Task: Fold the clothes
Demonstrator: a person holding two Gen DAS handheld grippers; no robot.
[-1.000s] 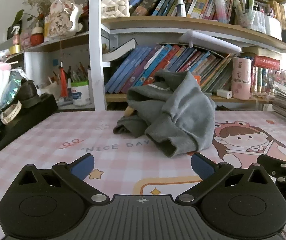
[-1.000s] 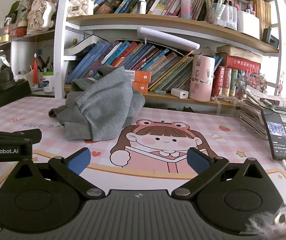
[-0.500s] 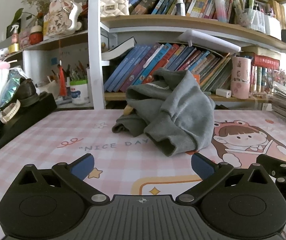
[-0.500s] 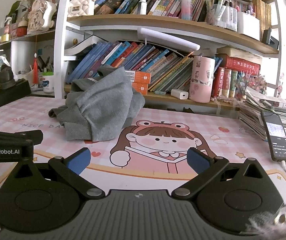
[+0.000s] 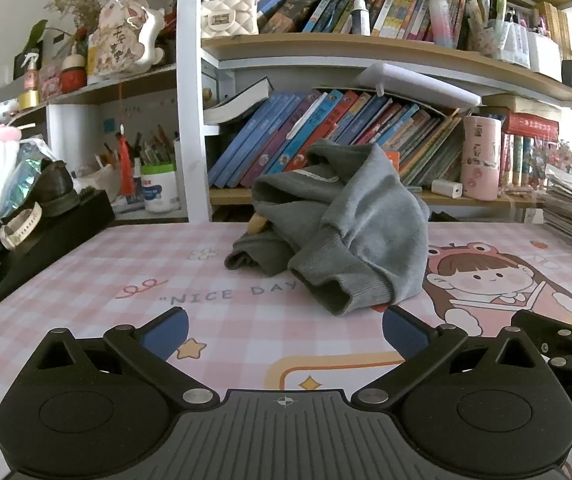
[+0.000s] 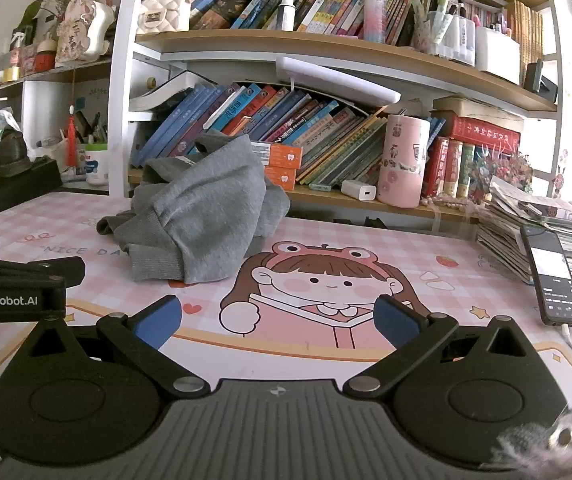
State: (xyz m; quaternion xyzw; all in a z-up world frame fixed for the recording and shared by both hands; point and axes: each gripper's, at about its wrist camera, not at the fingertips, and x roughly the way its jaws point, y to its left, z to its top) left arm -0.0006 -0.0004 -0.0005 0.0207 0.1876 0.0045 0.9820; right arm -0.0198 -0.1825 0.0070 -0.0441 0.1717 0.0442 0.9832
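Note:
A grey sweatshirt (image 5: 350, 224) lies crumpled in a heap on the pink checked desk mat (image 5: 126, 264), a ribbed cuff pointing toward me. My left gripper (image 5: 284, 330) hovers low over the mat, a short way in front of the heap, open and holding nothing. In the right wrist view the same sweatshirt (image 6: 206, 208) sits ahead to the left. My right gripper (image 6: 276, 320) is open over the cartoon girl print, apart from the cloth. The left gripper's body (image 6: 18, 284) shows at that view's left edge.
Bookshelves (image 6: 326, 56) packed with books rise right behind the mat. A pink tumbler (image 6: 404, 160) and a white charger (image 6: 360, 190) stand on the low shelf. A phone (image 6: 552, 276) leans on a paper stack (image 6: 526, 224) at right. A black box (image 5: 46, 232) with a watch sits at left.
Both views have crept very slightly; the sweatshirt and both open grippers are otherwise as before.

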